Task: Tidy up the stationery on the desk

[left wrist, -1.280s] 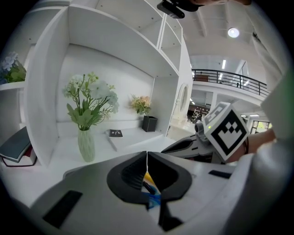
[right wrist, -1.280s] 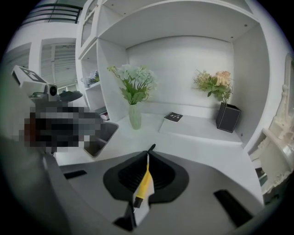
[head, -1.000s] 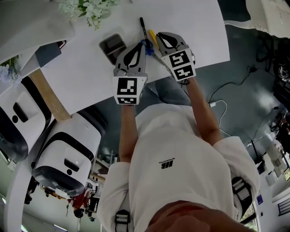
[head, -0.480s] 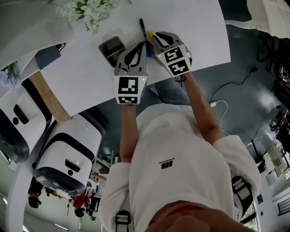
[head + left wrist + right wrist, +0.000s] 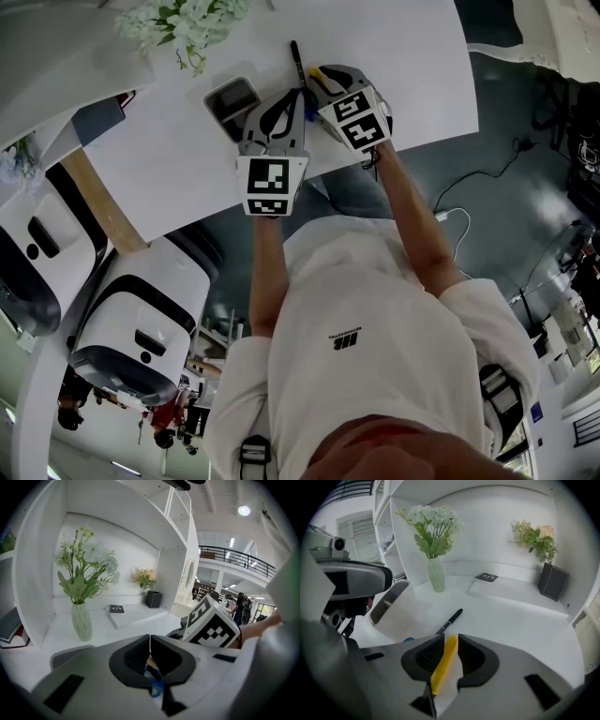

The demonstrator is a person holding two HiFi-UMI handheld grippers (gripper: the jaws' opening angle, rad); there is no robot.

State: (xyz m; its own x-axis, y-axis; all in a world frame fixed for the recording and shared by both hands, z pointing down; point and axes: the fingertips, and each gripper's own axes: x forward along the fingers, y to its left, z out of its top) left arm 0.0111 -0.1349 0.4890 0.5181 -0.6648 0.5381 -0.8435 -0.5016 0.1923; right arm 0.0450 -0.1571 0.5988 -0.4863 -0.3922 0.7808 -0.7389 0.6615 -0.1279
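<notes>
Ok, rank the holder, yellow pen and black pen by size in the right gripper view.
Largest to smallest: holder; yellow pen, though it sits nearest the camera, so its lead over the next is unsure; black pen.

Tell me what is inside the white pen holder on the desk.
Inside the white pen holder, only a divider and shaded walls show; no pens stick out. Its bottom is in shadow, and the left hand-held gripper hides part of it.
</notes>
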